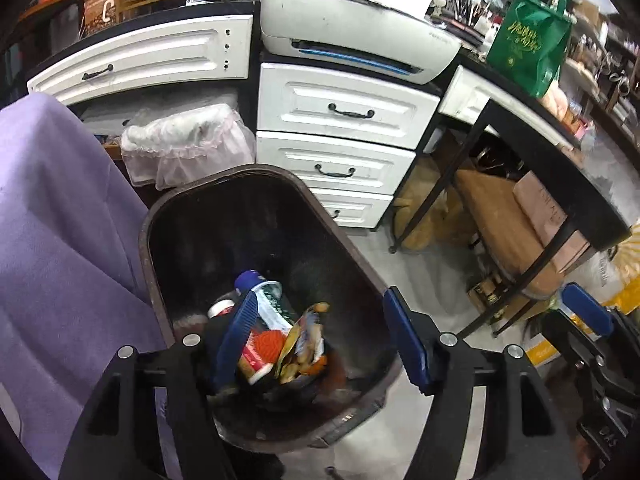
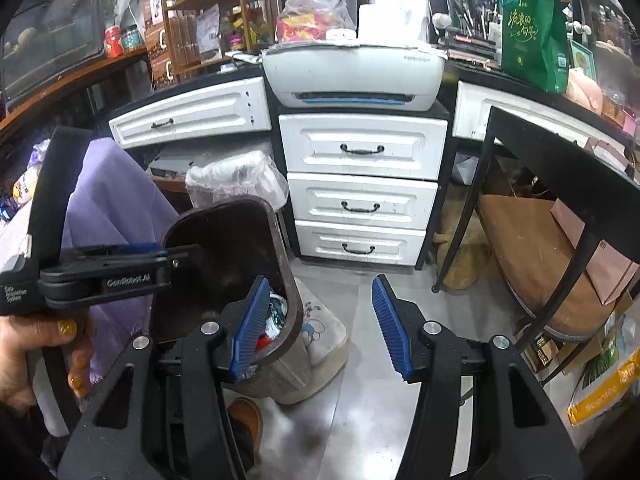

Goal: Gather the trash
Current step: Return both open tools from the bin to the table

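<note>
Left wrist view: left gripper (image 1: 320, 340) poised above the open mouth of a dark brown trash bin (image 1: 160, 216), blue pads spread wide w/ nothing pinched between them. Trash lies at the bin's bottom: a plastic bottle w/ blue cap (image 1: 260, 292), an orange ball-like item (image 1: 267, 342), a crumpled snack wrapper (image 1: 304, 336) and a red-and-white container (image 1: 250, 360), all packed touching one another. Bin stands on a grey floor (image 1: 424, 272), just beside purple fabric (image 1: 60, 240) at the frame's left. Behind the bin: a white plastic bag (image 1: 184, 140) & a white drawer unit (image 1: 340, 144) w/ a printer (image 1: 352, 40) on top. Green tote bag (image 1: 528, 40) sits on the black desk at right.

Right wrist view: right gripper (image 2: 316, 324) held over the floor beside the bin (image 2: 288, 280), to the bin's right; pads apart, empty. Its left pad overlaps the bin's rim in the picture; contact cannot be told. The person's left hand (image 2: 28, 356) grips the other tool's handle at lower left, its fingers reaching over the bin. A small floor mat (image 2: 324, 320) lies by the bin's base
</note>
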{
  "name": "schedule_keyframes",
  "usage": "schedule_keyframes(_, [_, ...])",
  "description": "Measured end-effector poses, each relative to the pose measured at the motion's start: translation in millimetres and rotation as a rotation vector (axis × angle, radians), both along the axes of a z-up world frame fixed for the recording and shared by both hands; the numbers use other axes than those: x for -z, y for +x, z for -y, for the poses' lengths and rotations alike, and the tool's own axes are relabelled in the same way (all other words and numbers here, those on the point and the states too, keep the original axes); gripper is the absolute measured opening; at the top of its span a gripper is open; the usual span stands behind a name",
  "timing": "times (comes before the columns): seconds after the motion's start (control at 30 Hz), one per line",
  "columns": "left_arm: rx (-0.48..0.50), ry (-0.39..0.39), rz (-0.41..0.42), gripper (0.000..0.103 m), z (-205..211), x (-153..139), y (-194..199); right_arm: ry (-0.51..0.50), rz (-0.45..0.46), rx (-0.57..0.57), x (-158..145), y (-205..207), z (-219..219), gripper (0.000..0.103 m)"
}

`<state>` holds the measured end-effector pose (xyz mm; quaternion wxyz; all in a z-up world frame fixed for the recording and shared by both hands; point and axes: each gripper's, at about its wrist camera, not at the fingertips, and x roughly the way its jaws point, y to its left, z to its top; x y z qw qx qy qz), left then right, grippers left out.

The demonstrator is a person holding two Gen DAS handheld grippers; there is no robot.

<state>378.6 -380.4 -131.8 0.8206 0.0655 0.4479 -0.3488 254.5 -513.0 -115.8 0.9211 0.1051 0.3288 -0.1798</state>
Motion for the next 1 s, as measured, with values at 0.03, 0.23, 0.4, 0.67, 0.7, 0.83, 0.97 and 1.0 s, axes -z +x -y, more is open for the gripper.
schedule_keyframes(0.03, [0.001,-0.003,-0.001,0.067,-1,-3,-1,-0.001,0.007,0.004,-2,-1,0,0.054])
schedule_keyframes(0.23, [0.0,-0.073,0.034,0.073,-24,-33,-20,-0.011,0.049,0.035,-17,-9,1,0.062])
schedule_keyframes(0.4, [-0.021,-0.141,0.099,0.082,-51,-66,-35,0.007,0.055,0.053,-20,-11,5,0.068])
schedule_keyframes(0.67, [-0.064,-0.143,0.22,0.093,-105,-107,-46,0.006,0.034,-0.039,-24,10,-24,0.079])
schedule_keyframes(0.7, [-0.076,-0.133,0.236,0.094,-114,-110,-44,0.005,0.037,-0.056,-26,14,-30,0.08])
schedule_keyframes(0.83, [-0.115,-0.103,0.26,0.095,-145,-117,-37,0.007,0.053,-0.137,-36,27,-57,0.083])
schedule_keyframes(0.97, [-0.175,-0.085,0.288,0.097,-181,-124,-26,0.019,0.057,-0.245,-47,47,-93,0.084])
schedule_keyframes(1.0, [-0.192,-0.076,0.293,0.097,-191,-126,-21,0.02,0.057,-0.269,-49,51,-102,0.084])
